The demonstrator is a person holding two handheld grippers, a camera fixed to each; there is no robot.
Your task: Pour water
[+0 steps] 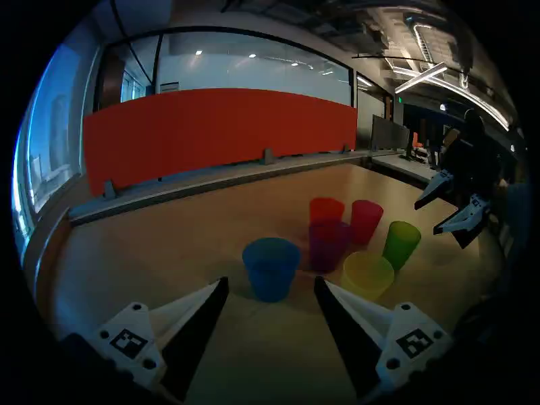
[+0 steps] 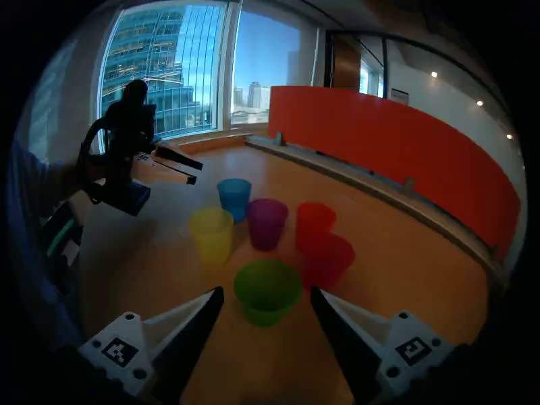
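Observation:
Six coloured plastic cups stand grouped on the wooden table [image 1: 169, 236]. In the left gripper view, the blue cup [image 1: 271, 268] sits just ahead of my open left gripper [image 1: 270, 283], between its fingertips but untouched. Behind it are a purple cup [image 1: 327, 244], an orange-red cup [image 1: 327, 208], a magenta cup [image 1: 366, 220], a green cup [image 1: 401, 243] and a yellow cup [image 1: 368, 273]. In the right gripper view, the green cup [image 2: 267, 290] stands right before my open right gripper [image 2: 265, 291]. No water is visible in any cup.
An orange divider panel [image 1: 216, 128] runs along the table's far edge. The right gripper [image 1: 426, 219] hovers open beyond the cups. From the other side, the left gripper [image 2: 198, 174] hangs above the table near the blue cup [image 2: 235, 198]. Large windows [image 2: 169, 67] lie behind.

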